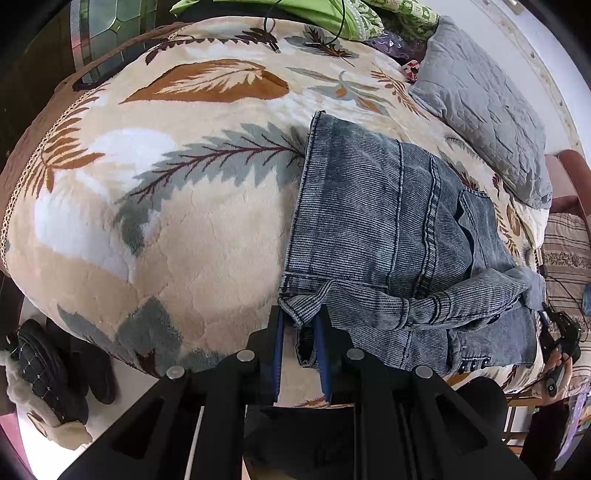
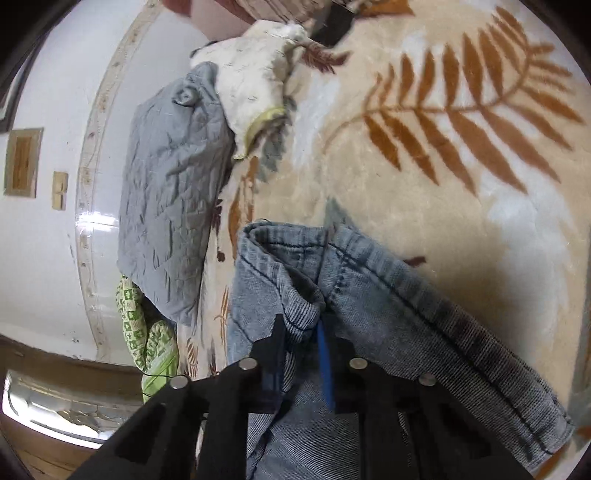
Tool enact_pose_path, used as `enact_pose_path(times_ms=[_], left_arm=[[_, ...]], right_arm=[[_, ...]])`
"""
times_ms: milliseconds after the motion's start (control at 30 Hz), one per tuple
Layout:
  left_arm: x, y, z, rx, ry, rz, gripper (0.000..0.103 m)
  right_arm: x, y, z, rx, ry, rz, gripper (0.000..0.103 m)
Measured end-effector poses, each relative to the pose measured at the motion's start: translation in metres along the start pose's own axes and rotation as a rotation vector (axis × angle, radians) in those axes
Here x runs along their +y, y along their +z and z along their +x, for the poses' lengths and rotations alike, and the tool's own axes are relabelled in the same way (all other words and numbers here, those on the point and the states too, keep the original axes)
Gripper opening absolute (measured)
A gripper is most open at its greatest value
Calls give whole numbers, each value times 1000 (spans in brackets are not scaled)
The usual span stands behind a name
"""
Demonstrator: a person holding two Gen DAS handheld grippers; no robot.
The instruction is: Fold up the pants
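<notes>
Faded blue jeans [image 1: 388,229] lie folded on a cream blanket with leaf prints [image 1: 184,221]. My left gripper [image 1: 300,317] is shut on the near left corner of the jeans, at a hem edge, with cloth pinched between its blue pads. The right gripper's hold shows at the far right of this view, where the denim is bunched [image 1: 532,291]. In the right wrist view my right gripper [image 2: 301,325] is shut on a bunched fold of the jeans [image 2: 369,295], lifted slightly off the blanket [image 2: 443,166].
A grey quilted pillow [image 1: 484,122] lies at the back right of the bed; it also shows in the right wrist view [image 2: 170,192] beside a white pillow [image 2: 255,85]. Green cloth [image 1: 314,14] lies at the far edge. Dark slippers [image 1: 55,369] sit on the floor, left.
</notes>
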State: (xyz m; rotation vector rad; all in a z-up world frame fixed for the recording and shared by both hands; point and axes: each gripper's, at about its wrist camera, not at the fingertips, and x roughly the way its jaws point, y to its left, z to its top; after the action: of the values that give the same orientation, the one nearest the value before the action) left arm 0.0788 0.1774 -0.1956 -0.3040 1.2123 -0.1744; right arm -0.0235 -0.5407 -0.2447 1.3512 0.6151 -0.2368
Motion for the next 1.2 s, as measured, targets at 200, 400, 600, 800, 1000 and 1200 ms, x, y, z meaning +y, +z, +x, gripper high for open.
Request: enact_pose_path(times_ms=[200,400,600,800,1000,1200], left_arm=[[0,-1,0,1,-4,8,18],[0,-4,2,3,-18,30,20],[1,-6,1,12,1,44,30],[11,-14,-7,11,54,38,42],[-7,-15,-38,-95,164,106,42],[-57,-1,-66,-225,132,224,48]], right_arm=[[40,-9,-64,-116,29,-164,13],[27,-28,-120,-139,-64,-246,13],[-41,-32,-83,32,-274,-148,16],[-32,-28,-96,31,-318,-209,20],[20,-31,-105,-105,-345,-380,21],[69,-53,-51,-51,-265,-546,21]])
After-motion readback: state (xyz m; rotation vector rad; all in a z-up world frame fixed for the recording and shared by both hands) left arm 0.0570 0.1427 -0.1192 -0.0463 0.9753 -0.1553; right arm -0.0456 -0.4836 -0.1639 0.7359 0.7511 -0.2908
